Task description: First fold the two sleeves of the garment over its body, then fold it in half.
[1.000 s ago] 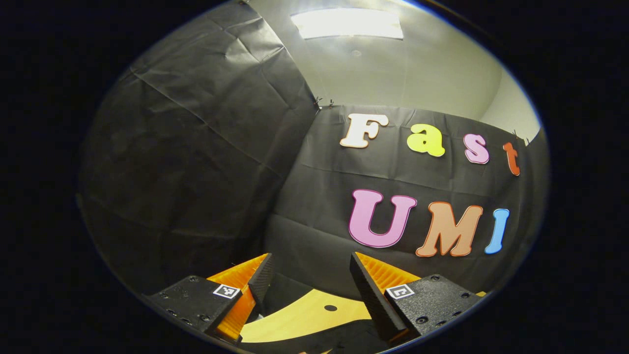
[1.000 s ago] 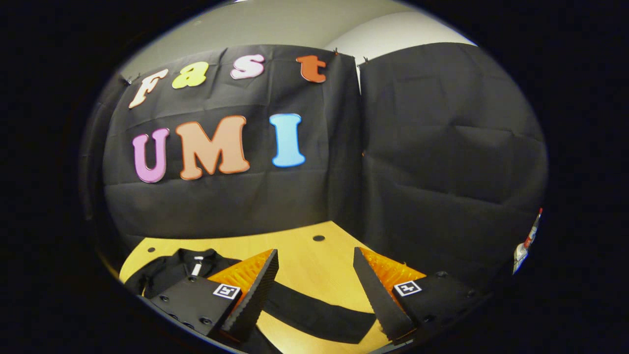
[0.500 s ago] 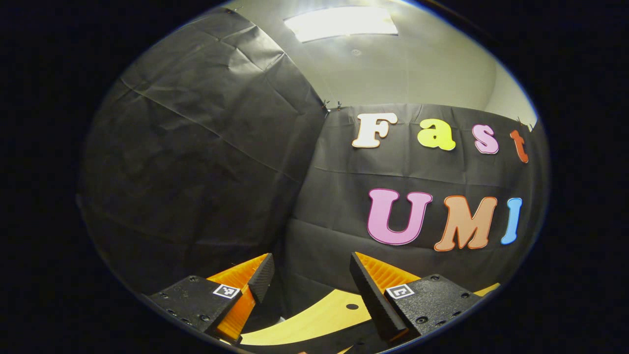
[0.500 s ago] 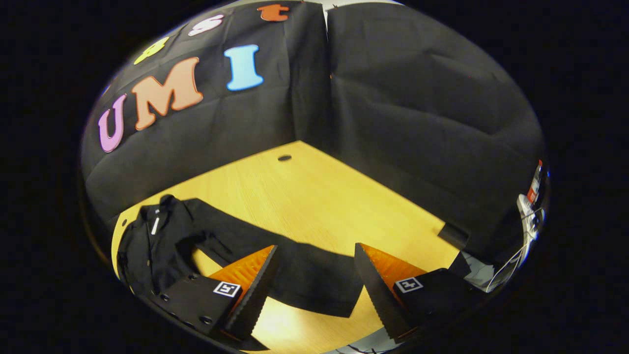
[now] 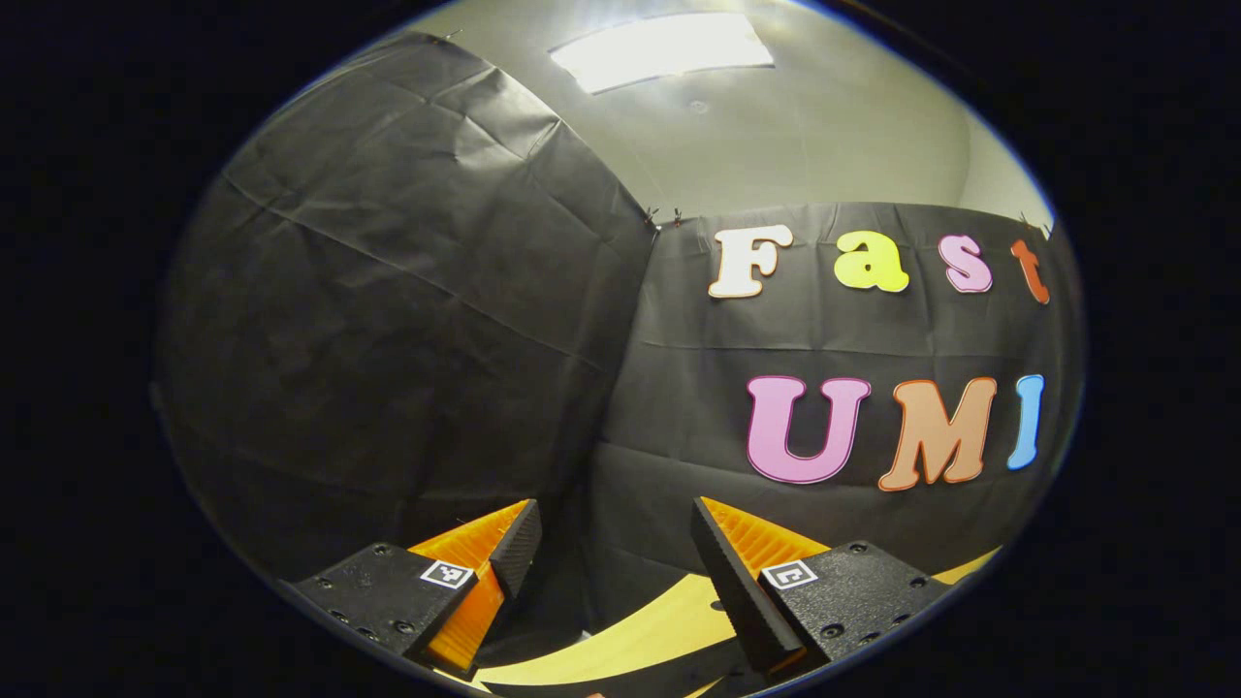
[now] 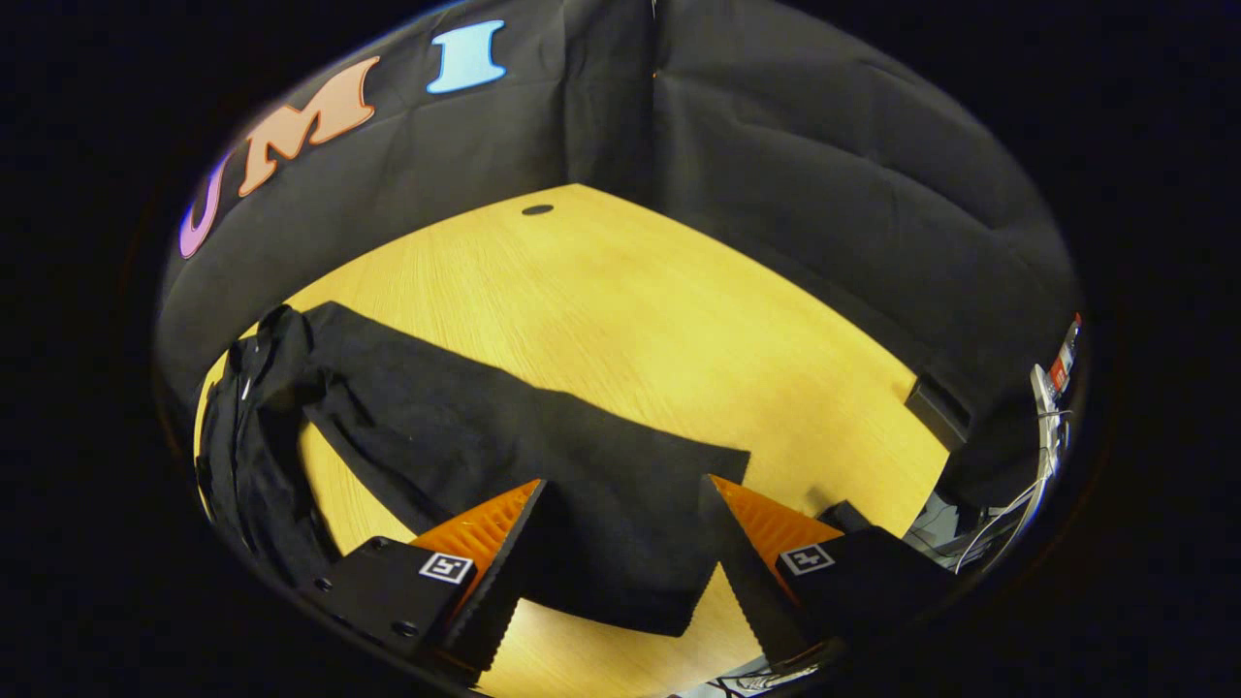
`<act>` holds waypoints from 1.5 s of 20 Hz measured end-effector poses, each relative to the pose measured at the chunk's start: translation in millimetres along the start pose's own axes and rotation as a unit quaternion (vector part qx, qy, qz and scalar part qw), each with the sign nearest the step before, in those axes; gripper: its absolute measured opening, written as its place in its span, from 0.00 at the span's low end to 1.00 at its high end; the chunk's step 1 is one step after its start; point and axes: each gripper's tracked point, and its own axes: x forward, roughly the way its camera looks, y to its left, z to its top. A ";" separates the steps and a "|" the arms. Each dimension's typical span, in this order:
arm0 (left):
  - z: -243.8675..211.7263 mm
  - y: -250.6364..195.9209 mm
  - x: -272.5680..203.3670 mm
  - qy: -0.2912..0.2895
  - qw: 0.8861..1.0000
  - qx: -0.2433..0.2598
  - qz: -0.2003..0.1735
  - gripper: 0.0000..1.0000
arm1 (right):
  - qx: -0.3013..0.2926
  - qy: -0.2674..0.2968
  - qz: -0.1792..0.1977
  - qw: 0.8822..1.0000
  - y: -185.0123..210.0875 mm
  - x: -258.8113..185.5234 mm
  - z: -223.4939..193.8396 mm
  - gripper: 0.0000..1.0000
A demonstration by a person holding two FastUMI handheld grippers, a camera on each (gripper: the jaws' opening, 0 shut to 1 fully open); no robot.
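**Fingers spread over the sleeve**

Fingers (image 6: 504, 562) of the right gripper (image 6: 620, 567) stand wide apart, gripping nothing — framing the black garment's sleeve (image 6: 543, 465) at lower centre on the tabletop (image 6: 679, 320), likely to grasp its cuff. Left gripper (image 5: 606, 557) is likewise open and empty, aimed at the booth wall — apparently waiting.

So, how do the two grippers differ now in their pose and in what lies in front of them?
The left gripper points level at the booth's wall, with just a strip of the table beneath; the right gripper tilts down toward the table. The black sleeve lies stretched out between the right gripper's fingers; nothing lies between the left gripper's fingers. Both are open, gripping nothing.
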 end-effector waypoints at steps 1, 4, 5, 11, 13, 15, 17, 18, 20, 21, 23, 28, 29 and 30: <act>-0.6 -0.9 -0.8 -0.001 1.000 0.002 -0.001 0.92 | -0.002 -0.006 0.000 1.000 0.1 0.1 -1.4 0.99; -4.5 -5.6 1.1 0.003 1.000 0.008 -0.006 0.90 | -0.004 -0.010 0.006 1.000 0.0 -0.5 -2.3 0.99; -7.4 -7.0 1.6 0.006 1.000 0.008 -0.009 0.90 | -0.010 -0.009 0.010 1.000 0.6 0.2 -2.2 0.99; -23.2 -15.3 7.0 0.022 0.999 -0.020 -0.029 0.90 | -0.026 0.030 0.045 0.998 10.5 -0.6 2.2 0.46; -24.6 -8.9 6.6 0.022 0.999 -0.017 -0.028 0.90 | -0.023 0.040 0.049 0.998 16.4 -2.3 3.8 0.22; -26.0 -1.5 7.9 0.023 0.999 -0.010 -0.024 0.92 | -0.034 0.040 0.041 0.998 19.7 -8.1 10.5 0.12; -28.8 7.6 7.4 0.025 0.999 -0.006 -0.020 0.92 | -0.050 0.008 0.039 0.998 28.1 -20.0 36.1 0.05; -29.4 12.1 7.2 0.027 0.999 -0.006 -0.018 0.92 | -0.059 -0.014 0.043 0.997 36.6 -28.9 55.9 0.08; -35.1 21.3 6.1 0.032 0.999 -0.012 -0.014 0.89 | -0.075 -0.057 0.056 0.994 62.7 -48.9 99.6 0.07; -39.3 27.2 6.0 0.036 0.999 -0.015 -0.011 0.90 | -0.085 -0.076 0.066 0.991 78.7 -59.3 119.2 0.07; -49.5 42.4 4.1 0.048 0.999 -0.023 0.000 0.90 | -0.110 -0.113 0.092 0.983 125.3 -78.3 158.1 0.07; -61.6 94.3 -0.4 0.059 0.997 -0.030 0.037 0.89 | -0.210 -0.173 0.168 0.947 305.0 -116.7 197.0 0.07; -61.8 105.3 -0.6 0.060 0.997 -0.028 0.046 0.89 | -0.229 -0.173 0.187 0.940 347.8 -120.6 192.8 0.07; -63.0 116.7 -2.8 0.061 0.996 -0.027 0.056 0.89 | -0.245 -0.170 0.209 0.931 389.5 -122.2 184.1 0.05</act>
